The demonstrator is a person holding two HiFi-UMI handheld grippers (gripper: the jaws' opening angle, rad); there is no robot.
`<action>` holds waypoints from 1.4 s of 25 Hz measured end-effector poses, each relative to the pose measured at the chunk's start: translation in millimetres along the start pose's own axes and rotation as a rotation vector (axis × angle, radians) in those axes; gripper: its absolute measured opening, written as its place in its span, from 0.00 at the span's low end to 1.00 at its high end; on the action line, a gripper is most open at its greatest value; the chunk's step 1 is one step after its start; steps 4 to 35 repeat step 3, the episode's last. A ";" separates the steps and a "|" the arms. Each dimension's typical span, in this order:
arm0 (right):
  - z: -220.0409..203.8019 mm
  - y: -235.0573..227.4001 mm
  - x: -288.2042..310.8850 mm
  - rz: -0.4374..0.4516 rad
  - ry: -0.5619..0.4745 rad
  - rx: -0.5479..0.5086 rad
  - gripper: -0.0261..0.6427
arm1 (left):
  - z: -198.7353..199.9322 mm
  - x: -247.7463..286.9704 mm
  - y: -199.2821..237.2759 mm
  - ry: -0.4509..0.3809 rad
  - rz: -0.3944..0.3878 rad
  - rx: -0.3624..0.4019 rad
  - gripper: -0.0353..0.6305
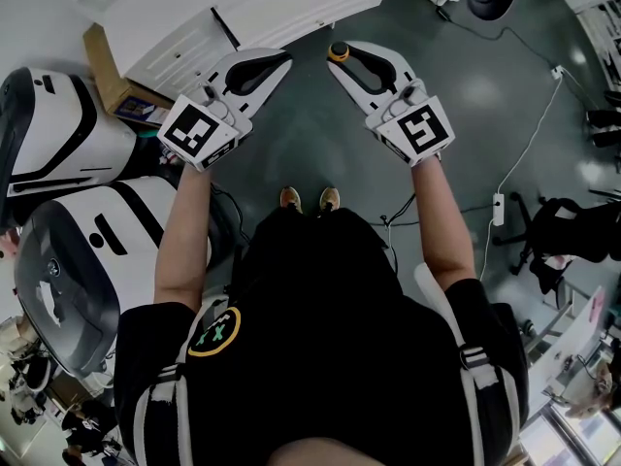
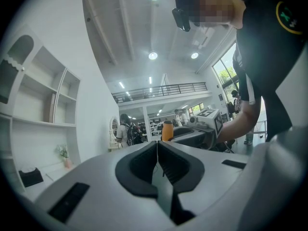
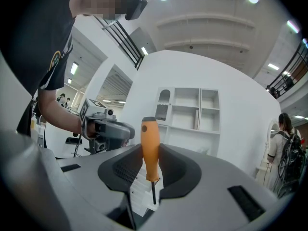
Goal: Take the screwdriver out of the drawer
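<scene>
The screwdriver [image 3: 149, 146] has an orange handle and a thin dark shaft, and it stands upright between the jaws of my right gripper [image 3: 150, 154], which is shut on the handle. From the head view only the handle's top [image 1: 338, 51] shows, at the tip of the right gripper [image 1: 342, 61]. My left gripper [image 2: 157, 147] is shut with nothing in it, its pads pressed together. In the head view the left gripper [image 1: 276, 63] is held level beside the right one, a small gap apart. The left gripper view also catches the screwdriver [image 2: 167, 130]. No open drawer shows in any view.
A white cabinet [image 1: 243, 8] lies ahead on the grey floor, with a cardboard box [image 1: 102, 66] at its left. Two white rounded machines [image 1: 68, 134] stand at the left. A power strip [image 1: 499, 207] and cable lie on the right. White shelves [image 3: 192, 109] and people [image 2: 126, 129] fill the background.
</scene>
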State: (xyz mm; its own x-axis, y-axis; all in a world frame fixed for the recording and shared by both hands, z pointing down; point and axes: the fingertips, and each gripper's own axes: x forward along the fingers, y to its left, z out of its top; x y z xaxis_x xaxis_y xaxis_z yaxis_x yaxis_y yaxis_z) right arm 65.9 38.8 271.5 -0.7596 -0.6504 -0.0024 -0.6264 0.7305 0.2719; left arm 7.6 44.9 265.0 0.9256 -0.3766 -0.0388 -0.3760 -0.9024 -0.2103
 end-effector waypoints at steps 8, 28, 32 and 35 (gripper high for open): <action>0.2 -0.3 0.6 0.001 0.001 0.002 0.22 | 0.0 -0.4 0.3 0.002 0.003 -0.003 0.09; 0.2 -0.3 0.6 0.001 0.001 0.002 0.22 | 0.0 -0.4 0.3 0.002 0.003 -0.003 0.09; 0.2 -0.3 0.6 0.001 0.001 0.002 0.22 | 0.0 -0.4 0.3 0.002 0.003 -0.003 0.09; 0.2 -0.3 0.6 0.001 0.001 0.002 0.22 | 0.0 -0.4 0.3 0.002 0.003 -0.003 0.09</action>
